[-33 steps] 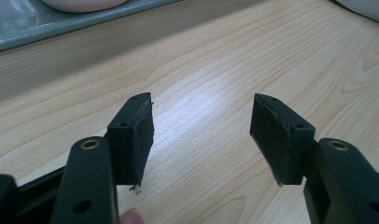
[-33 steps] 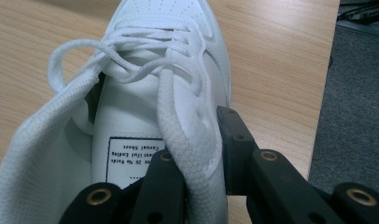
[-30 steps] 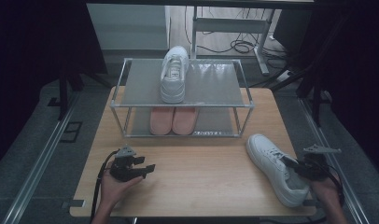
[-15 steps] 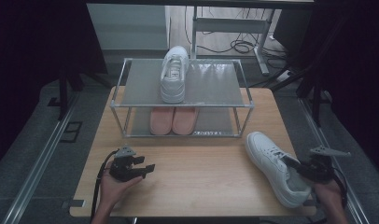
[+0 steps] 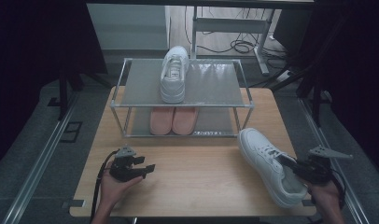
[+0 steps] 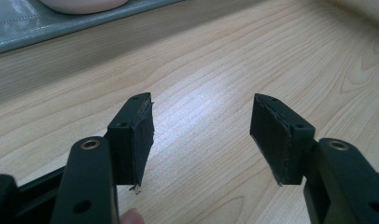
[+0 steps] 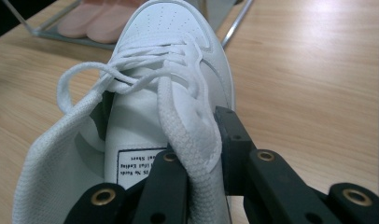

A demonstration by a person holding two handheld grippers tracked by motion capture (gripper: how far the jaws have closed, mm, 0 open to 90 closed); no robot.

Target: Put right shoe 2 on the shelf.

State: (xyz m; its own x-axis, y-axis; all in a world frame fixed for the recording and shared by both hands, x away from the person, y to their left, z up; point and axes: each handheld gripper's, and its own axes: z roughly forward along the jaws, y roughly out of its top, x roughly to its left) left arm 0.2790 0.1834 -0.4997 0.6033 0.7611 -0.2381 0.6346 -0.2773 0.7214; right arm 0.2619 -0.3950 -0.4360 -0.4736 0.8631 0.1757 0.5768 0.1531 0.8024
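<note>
- Lifting at the table's (image 5: 192, 186) near right: the right gripper (image 7: 197, 140), jaws clamped on the white sneaker's (image 5: 267, 163) collar, has raised its heel since a second ago.
- Left gripper (image 6: 201, 135) rests, jaws open and empty.
- Judged destination: the rack (image 5: 211, 88) beside its mate (image 5: 173, 74).

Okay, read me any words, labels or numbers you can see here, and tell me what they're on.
White label inside the held white sneaker: several printed lines, too blurred to read.
Tag on the tongue of the white sneaker on the rack: too small to read.
Strip on the rack's lower front edge: unreadable.
</note>
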